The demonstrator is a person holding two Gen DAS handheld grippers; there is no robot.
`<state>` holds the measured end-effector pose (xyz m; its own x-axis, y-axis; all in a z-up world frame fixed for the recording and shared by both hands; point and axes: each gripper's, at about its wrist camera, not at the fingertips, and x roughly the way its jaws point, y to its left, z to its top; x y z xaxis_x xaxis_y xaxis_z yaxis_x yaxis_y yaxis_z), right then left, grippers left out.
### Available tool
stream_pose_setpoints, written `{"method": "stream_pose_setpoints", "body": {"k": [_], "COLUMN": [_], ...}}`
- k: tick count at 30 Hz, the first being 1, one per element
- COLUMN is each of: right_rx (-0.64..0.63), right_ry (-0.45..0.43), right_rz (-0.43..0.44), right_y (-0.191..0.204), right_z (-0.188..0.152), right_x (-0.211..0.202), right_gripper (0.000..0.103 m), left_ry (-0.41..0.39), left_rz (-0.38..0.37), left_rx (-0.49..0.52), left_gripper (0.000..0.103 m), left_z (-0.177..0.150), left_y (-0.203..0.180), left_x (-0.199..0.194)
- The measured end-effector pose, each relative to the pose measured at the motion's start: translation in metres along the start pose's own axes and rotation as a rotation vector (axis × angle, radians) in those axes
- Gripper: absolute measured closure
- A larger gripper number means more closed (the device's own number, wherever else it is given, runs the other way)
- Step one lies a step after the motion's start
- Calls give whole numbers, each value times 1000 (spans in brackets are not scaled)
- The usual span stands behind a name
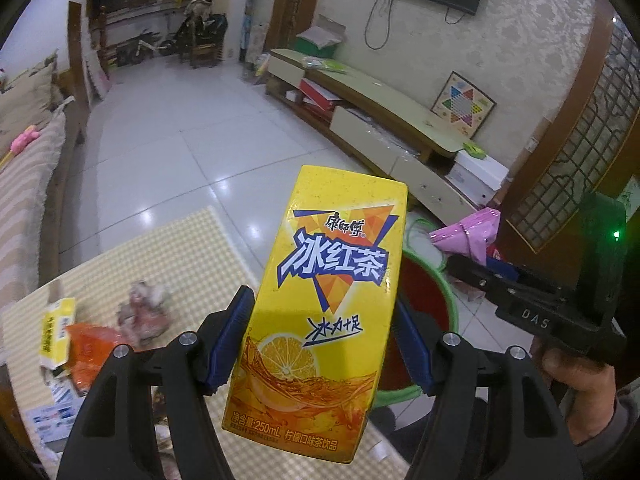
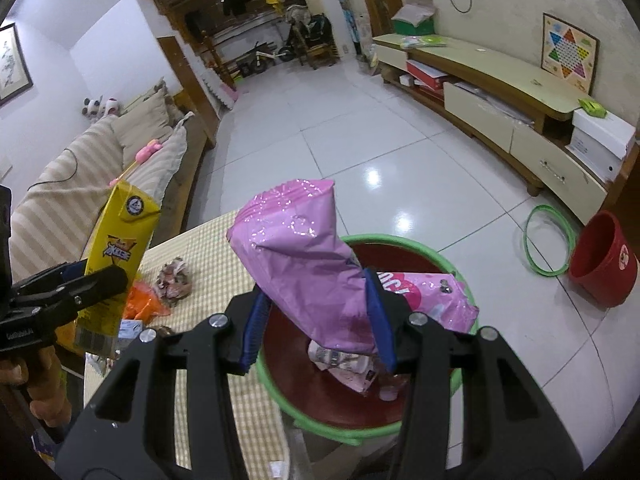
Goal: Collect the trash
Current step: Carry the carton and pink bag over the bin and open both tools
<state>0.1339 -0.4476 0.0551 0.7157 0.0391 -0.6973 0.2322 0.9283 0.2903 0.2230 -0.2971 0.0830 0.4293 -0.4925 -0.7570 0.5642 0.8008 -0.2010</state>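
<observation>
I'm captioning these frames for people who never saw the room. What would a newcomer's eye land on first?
First, the bright yellow drink carton, gripped upright in the left tongs over the checked table. Next, the shiny pink bag clamped in the right tongs, right above the red bin with the green rim, which already holds some trash. Crumpled paper and an orange wrapper lie on the table.

"250mL" on yellow tea carton (image 1: 316,308)
</observation>
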Motion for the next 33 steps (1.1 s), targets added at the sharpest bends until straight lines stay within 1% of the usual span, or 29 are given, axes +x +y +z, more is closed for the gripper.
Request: {"method": "stream_pose_setpoints", "body": {"k": [5,12,16,20,23,25,26,27,30,33], "right_rx": [22,44,56,69,75,74,75,75,72,65], "right_ry": [5,18,27,33,35,36,36,37,42,50], "right_rz": [-6,-6,-4,-4,-2,-1,0,1,7,16], "right_y": [-17,-30,-36,-38,-41,-41,-41,-41,-40,-36], "right_z": [2,1,1,3,4,5,5,5,5,4], "right_x": [5,13,19,22,24,26,26,27,30,34], "right_gripper": [59,59,59,59,59,59,59,59,59,58], "left_ry": [19,56,92,128,140,148,144,136,131,130], "left_rz": [-25,-48,-67,-75,-81,-78,-69,-59,-57,-39], "left_rx": [-12,-32,-58,-49,-46,-45,-46,-48,-70,-94], "left_gripper": [38,38,37,37,36,26,14,9,8,8], "left_z": [5,8,4,-2,-2,-2,-1,-1,-1,-4], "left_y": [-8,-16,-17,-22,-26,-28,-28,-27,-19,-8], "left_x": [20,48,64,79,86,90,90,89,88,84]}}
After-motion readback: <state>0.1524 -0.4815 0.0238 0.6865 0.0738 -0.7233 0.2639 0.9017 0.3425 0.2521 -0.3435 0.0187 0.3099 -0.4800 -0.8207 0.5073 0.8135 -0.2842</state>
